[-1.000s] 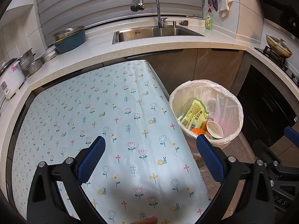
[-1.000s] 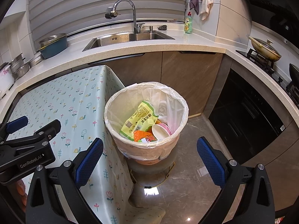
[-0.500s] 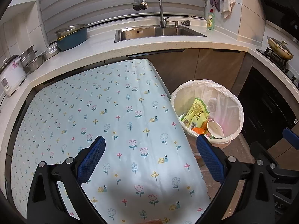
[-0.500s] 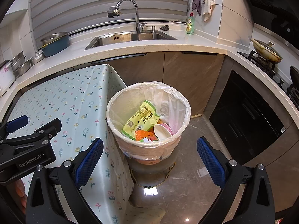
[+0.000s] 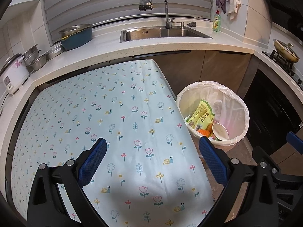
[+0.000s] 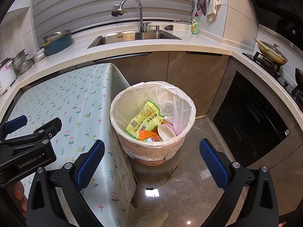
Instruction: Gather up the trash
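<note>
So the biggest thing here is the tabletop [image 5: 117, 113], covered in a smooth, slightly glossy pale-blue cloth printed with little tulips, leaves and snails; it hangs down over the edge at about 3 o'clock in the left wrist view. Right beside that edge sits the round trash bin [image 6: 151, 147], lined with a thin, crinkly translucent white bag [image 6: 178, 102] folded over the rim. It stands on a polished marble-look floor [image 6: 189, 189].

Inside the bin, the trash is piled up: a crumpled yellow-green snack packet [image 6: 145, 121] lying flat-ish, an orange wrapper [image 6: 145, 134] under it, and a white paper cup [image 6: 166, 130] tipped on its side toward 4 o'clock.

Left gripper [image 5: 151, 160] hovers over the cloth, its textured blue fingers [image 5: 92, 160] spread wide with nothing between them. Right gripper [image 6: 151, 160] is the same deal, wide apart and empty, with the bin between them at 12 o'clock.
</note>
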